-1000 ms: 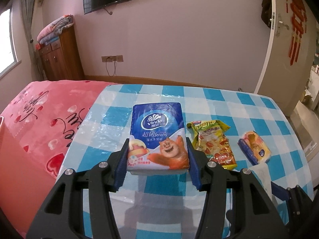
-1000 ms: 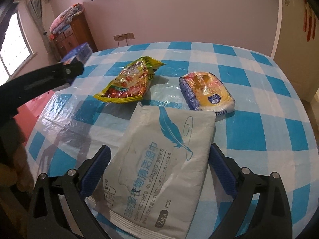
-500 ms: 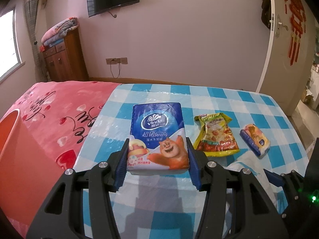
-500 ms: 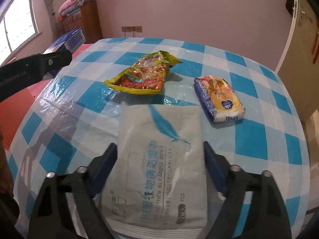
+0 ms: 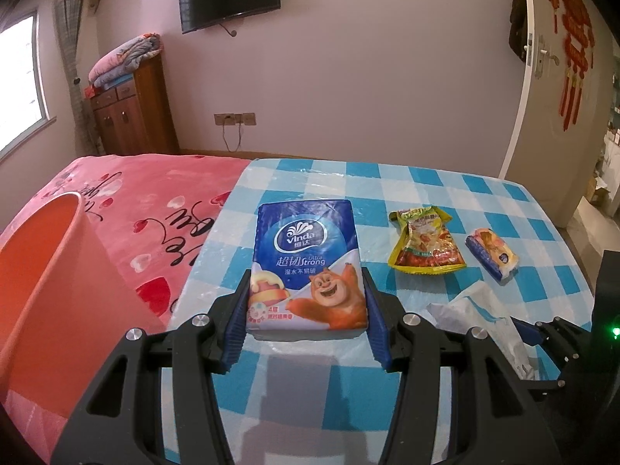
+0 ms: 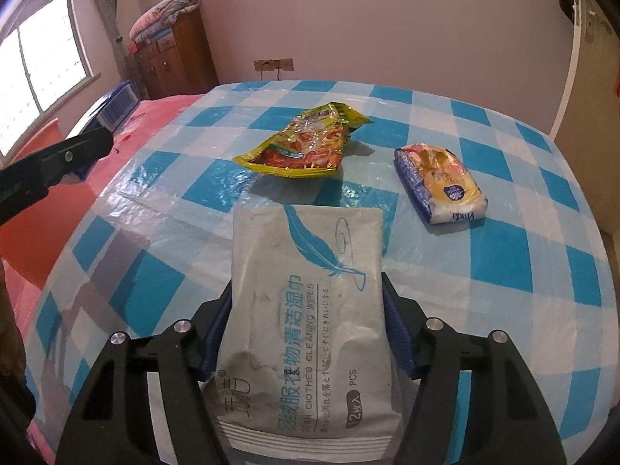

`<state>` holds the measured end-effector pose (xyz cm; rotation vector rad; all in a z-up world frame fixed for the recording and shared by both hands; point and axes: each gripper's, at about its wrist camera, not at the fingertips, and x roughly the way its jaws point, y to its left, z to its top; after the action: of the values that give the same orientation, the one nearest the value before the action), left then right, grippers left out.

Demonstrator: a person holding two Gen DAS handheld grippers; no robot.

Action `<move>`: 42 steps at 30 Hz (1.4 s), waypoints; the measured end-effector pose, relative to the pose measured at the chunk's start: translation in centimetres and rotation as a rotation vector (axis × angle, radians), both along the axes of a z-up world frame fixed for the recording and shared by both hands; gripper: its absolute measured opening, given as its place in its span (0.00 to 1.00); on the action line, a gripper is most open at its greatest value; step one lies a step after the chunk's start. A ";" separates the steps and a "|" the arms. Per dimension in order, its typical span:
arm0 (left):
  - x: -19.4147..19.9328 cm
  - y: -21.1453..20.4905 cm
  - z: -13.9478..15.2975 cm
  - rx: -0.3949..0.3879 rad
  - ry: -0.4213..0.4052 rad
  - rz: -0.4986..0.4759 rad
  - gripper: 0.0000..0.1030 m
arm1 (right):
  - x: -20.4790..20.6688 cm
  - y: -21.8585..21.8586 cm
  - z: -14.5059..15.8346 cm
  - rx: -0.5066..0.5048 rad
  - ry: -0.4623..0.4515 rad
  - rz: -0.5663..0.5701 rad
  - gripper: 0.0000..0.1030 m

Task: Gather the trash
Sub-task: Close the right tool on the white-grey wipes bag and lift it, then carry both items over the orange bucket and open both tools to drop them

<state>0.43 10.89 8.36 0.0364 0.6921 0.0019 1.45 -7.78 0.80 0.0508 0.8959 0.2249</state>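
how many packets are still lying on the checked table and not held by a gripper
2: the yellow snack packet near the table's middle, and the small tissue pack to its right. Anything nearer than the grippers is out of view.

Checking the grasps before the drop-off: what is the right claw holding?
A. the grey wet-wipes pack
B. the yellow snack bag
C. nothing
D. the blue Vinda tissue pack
A: in the right wrist view the right claw grips the grey wet-wipes pack by both side edges.

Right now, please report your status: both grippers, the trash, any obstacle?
Left gripper shut on blue Vinda tissue pack. Right gripper shut on grey wet-wipes pouch. Yellow snack wrapper on table. No obstacle seen.
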 end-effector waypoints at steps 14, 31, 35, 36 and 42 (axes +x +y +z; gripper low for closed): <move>-3.5 2.4 2.9 -0.022 -0.063 0.012 0.52 | -2.2 1.3 3.3 -0.007 -0.069 0.014 0.62; -6.1 6.9 6.4 -0.043 -0.142 0.064 0.52 | -3.4 4.7 7.7 0.035 -0.122 0.081 0.61; -6.5 8.5 7.4 -0.042 -0.161 0.087 0.52 | -3.1 6.3 8.9 0.049 -0.128 0.117 0.61; -6.6 9.0 7.6 -0.041 -0.166 0.095 0.52 | -2.9 6.7 9.2 0.055 -0.128 0.125 0.61; -7.3 12.2 8.5 -0.034 -0.185 0.155 0.52 | -2.0 10.1 11.5 0.106 -0.131 0.196 0.61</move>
<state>-6.85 23.09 16.90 -0.0498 0.5081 0.1402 -0.54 2.31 12.30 0.0464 0.7583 0.4538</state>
